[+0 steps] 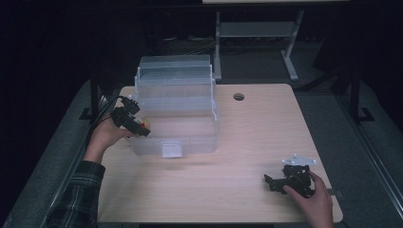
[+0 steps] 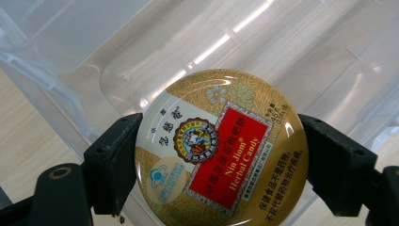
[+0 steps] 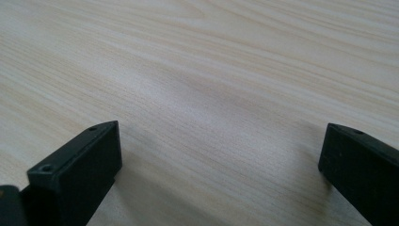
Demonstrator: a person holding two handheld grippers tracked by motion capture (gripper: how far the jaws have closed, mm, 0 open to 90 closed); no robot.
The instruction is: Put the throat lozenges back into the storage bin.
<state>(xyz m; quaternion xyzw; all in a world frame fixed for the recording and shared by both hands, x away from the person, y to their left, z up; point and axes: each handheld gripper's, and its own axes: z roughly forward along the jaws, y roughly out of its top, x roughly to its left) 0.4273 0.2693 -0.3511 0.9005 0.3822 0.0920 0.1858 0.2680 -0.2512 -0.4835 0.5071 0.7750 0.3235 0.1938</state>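
A round gold tin of herbal candy point(image 2: 221, 148) with a red label sits between the jaws of my left gripper point(image 2: 221, 155), which is shut on its rim. In the high view the left gripper point(image 1: 139, 127) holds the tin point(image 1: 144, 124) at the left edge of a clear plastic tiered box point(image 1: 178, 107), over its lowest tray. The tray's clear walls point(image 2: 141, 47) lie behind the tin. My right gripper point(image 1: 273, 183) rests low at the table's front right, jaws wide apart over bare wood point(image 3: 211, 94) with nothing between them.
The light wooden table point(image 1: 247, 137) has a round cable hole point(image 1: 238, 97) behind the box at the right. A small clear latch point(image 1: 171, 149) sticks out of the box's front. Dark floor and a grey desk frame point(image 1: 256, 33) lie beyond.
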